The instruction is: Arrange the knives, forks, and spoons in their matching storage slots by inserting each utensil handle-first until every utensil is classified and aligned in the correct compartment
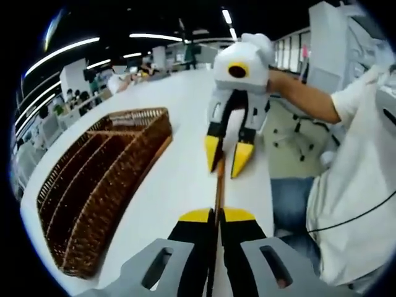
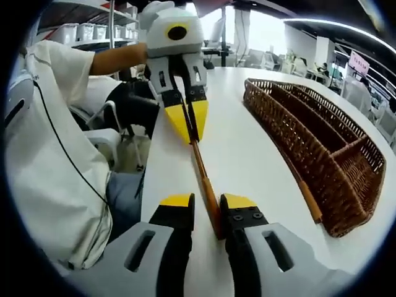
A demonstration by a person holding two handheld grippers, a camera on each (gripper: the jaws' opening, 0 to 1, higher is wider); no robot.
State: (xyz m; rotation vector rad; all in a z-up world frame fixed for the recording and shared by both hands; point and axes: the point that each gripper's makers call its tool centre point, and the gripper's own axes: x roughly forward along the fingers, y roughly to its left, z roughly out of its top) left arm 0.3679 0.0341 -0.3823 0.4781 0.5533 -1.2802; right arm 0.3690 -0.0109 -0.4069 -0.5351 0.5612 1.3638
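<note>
A thin utensil with a wooden handle (image 2: 204, 179) lies low over the white table, stretched between my two grippers; its head is hidden, so its kind is unclear. My left gripper (image 1: 216, 215) is shut on one end of it, and in the right gripper view it shows at the top (image 2: 189, 124). My right gripper (image 2: 207, 201) is open, its jaws straddling the handle's other end without clamping it; in the left gripper view it hangs ahead (image 1: 226, 154). The wicker tray (image 2: 278, 130) with long slots lies beside the utensil, with nothing visible in its slots (image 1: 148, 154).
The white table (image 1: 185, 105) ends close beside the grippers. A person in a white shirt (image 1: 365, 185) and jeans sits at that edge, and an office chair (image 1: 303, 133) stands beyond. Shelves and desks fill the background.
</note>
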